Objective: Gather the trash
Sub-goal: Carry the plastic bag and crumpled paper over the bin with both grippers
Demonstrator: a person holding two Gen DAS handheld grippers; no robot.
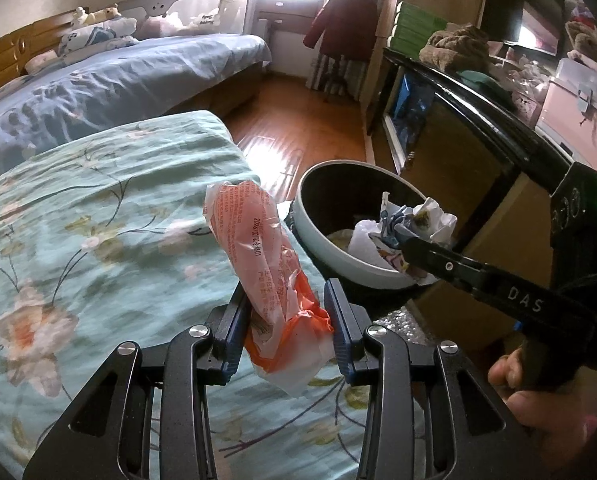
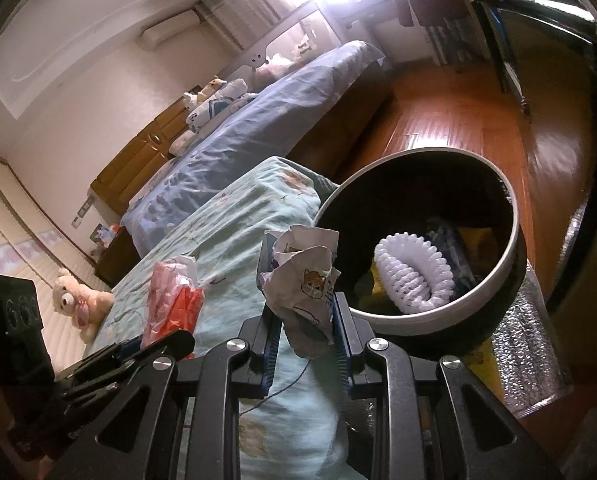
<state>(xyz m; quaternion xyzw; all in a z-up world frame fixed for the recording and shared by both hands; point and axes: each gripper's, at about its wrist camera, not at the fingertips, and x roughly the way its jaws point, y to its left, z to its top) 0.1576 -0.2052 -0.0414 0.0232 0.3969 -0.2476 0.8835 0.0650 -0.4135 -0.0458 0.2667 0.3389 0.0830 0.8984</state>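
Note:
My left gripper [image 1: 288, 312] is shut on an orange and clear plastic wrapper [image 1: 266, 264] and holds it above the green floral bedspread [image 1: 98, 240]. My right gripper [image 2: 306, 316] is shut on a crumpled white paper with a cartoon print [image 2: 302, 276], at the near rim of the round trash bin [image 2: 514, 240]. In the left wrist view the right gripper [image 1: 402, 240] holds that paper [image 1: 410, 224] over the bin [image 1: 326, 256]. In the right wrist view the left gripper [image 2: 154, 340] holds the wrapper [image 2: 170, 300] to the left. The bin holds a white foam net [image 2: 414, 276] and other trash.
The bin stands on the wooden floor [image 1: 298, 128] between the bed and a dark cabinet [image 1: 450, 152]. A blue bed [image 1: 118, 80] lies beyond. A teddy bear [image 2: 78, 300] sits on the bedspread. A silver foil mat [image 2: 530, 360] lies by the bin.

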